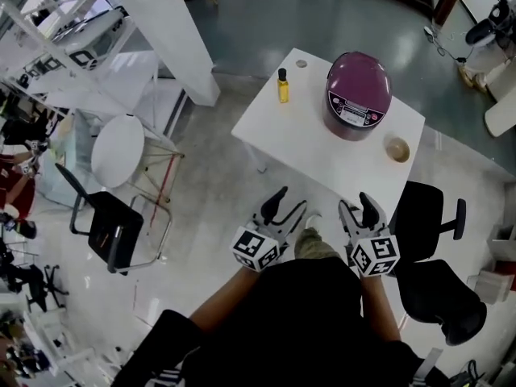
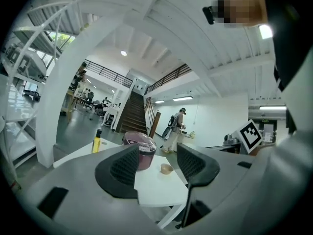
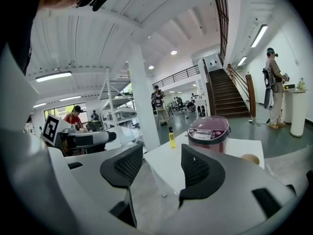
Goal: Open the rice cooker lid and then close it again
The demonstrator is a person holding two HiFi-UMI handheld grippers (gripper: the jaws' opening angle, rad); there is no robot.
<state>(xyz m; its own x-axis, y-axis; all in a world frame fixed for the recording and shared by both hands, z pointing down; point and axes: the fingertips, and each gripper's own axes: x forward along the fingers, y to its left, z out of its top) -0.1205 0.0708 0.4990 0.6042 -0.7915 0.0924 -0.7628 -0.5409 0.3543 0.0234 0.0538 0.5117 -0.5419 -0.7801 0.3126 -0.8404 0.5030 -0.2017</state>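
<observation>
White table (image 1: 300, 129) bears closed rice cooker (image 1: 358, 95).

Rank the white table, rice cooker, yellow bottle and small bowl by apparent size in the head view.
1. white table
2. rice cooker
3. small bowl and yellow bottle: too close to rank.

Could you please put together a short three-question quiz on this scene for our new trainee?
1. True or false: the rice cooker has its lid shut.
2. In the head view, what stands left of the cooker on the table? A) bottle B) bowl C) chair
3. Fill in: the left gripper and the right gripper both have their jaws ____.
Key: 1 true; 2 A; 3 open.
</observation>
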